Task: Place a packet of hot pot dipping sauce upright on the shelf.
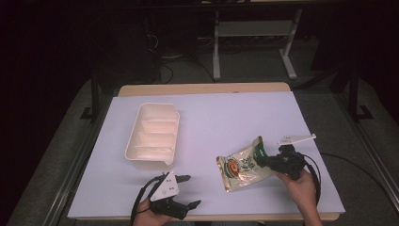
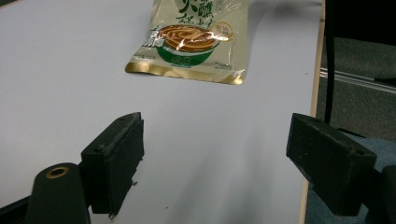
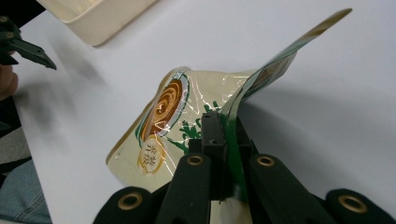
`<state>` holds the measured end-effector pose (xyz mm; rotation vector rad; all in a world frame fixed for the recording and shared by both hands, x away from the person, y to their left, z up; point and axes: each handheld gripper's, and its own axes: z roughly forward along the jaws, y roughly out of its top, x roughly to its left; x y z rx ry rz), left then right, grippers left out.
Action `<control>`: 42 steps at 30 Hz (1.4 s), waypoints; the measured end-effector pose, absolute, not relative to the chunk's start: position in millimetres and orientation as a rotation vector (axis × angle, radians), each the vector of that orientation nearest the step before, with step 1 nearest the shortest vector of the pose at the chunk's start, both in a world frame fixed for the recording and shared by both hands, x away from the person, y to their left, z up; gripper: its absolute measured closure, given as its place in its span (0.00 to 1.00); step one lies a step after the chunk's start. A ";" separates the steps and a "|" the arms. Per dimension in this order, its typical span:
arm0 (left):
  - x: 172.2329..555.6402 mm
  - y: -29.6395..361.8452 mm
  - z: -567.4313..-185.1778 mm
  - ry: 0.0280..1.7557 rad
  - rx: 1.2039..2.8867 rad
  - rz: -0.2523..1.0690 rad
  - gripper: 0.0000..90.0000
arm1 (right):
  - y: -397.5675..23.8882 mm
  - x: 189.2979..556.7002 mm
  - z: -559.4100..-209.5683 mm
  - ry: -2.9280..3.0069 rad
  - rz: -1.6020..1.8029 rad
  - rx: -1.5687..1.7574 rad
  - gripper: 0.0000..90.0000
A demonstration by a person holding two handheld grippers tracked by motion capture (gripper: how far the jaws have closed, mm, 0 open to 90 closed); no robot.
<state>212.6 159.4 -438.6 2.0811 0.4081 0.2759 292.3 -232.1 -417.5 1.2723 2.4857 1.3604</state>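
A shiny snack pouch (image 1: 243, 166) with a bowl picture and a green band lies on the white table cover at the front right. My right gripper (image 1: 263, 161) is shut on the pouch's green edge (image 3: 243, 100), which bends up between the jaws. The same pouch (image 2: 191, 39) lies ahead in the left gripper view. My left gripper (image 1: 190, 191) rests near the table's front edge, jaws wide apart with nothing between them. A cream divided tray (image 1: 153, 136) stands to the left of centre.
The table's front edge (image 2: 308, 154) runs just right of my left gripper. Table legs and cables (image 1: 216, 52) stand on the floor beyond the far edge. A corner of the tray (image 3: 100, 18) shows in the right gripper view.
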 end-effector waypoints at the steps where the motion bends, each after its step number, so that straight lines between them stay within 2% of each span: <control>1: 212.7 159.5 -438.6 0.408 2.082 0.277 0.21 | -231.5 292.1 -412.3 2.492 1.365 1.257 0.99; 10: 212.7 159.8 -438.5 0.412 2.080 0.280 0.21 | -219.9 292.2 -385.2 2.520 1.374 1.147 1.00; 27: 212.4 159.4 -438.2 0.405 2.079 0.281 0.21 | -169.5 291.9 -321.8 2.646 1.261 0.814 1.00; 42: 212.6 160.2 -438.0 0.406 2.075 0.284 0.21 | -152.6 306.9 -306.8 2.680 1.248 0.743 1.00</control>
